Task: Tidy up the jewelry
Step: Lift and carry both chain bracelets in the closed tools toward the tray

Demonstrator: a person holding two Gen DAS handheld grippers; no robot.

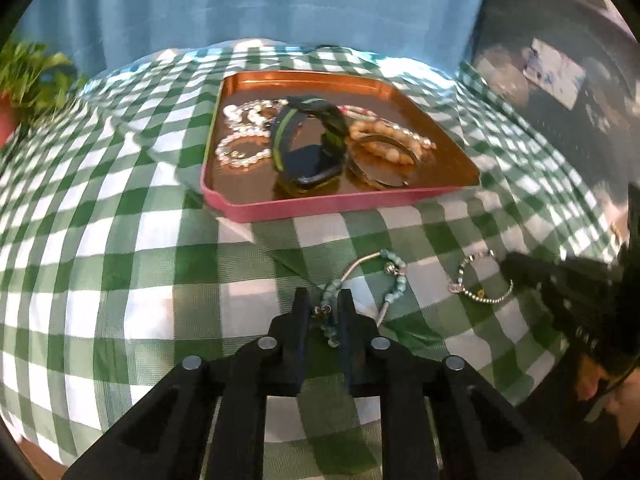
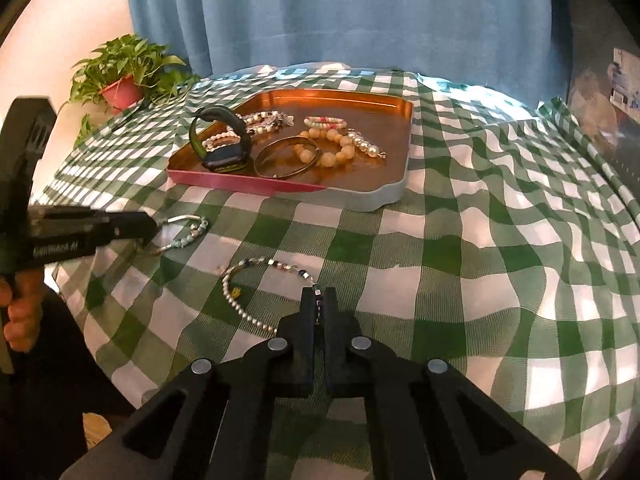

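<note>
A copper tray [image 1: 256, 208] [image 2: 360, 196] on the checked cloth holds a dark smartwatch [image 1: 310, 148] [image 2: 224, 140], pearl and bead bracelets [image 1: 240, 148] [image 2: 332, 148] and a metal bangle [image 1: 380, 164] [image 2: 286, 158]. My left gripper [image 1: 325, 300] [image 2: 150, 230] is shut on a turquoise bead bracelet [image 1: 394, 280] [image 2: 188, 232] lying on the cloth in front of the tray. My right gripper [image 2: 319, 296] [image 1: 516, 276] is shut on a silver bead bracelet [image 2: 240, 292] [image 1: 476, 284] lying to the right of the turquoise one.
A green and white checked cloth [image 1: 120, 240] [image 2: 480, 260] covers the table. A potted plant [image 2: 124, 76] [image 1: 24, 80] stands at the far left corner. A blue curtain [image 2: 340, 12] hangs behind. A dark cabinet [image 1: 560, 80] stands at the right.
</note>
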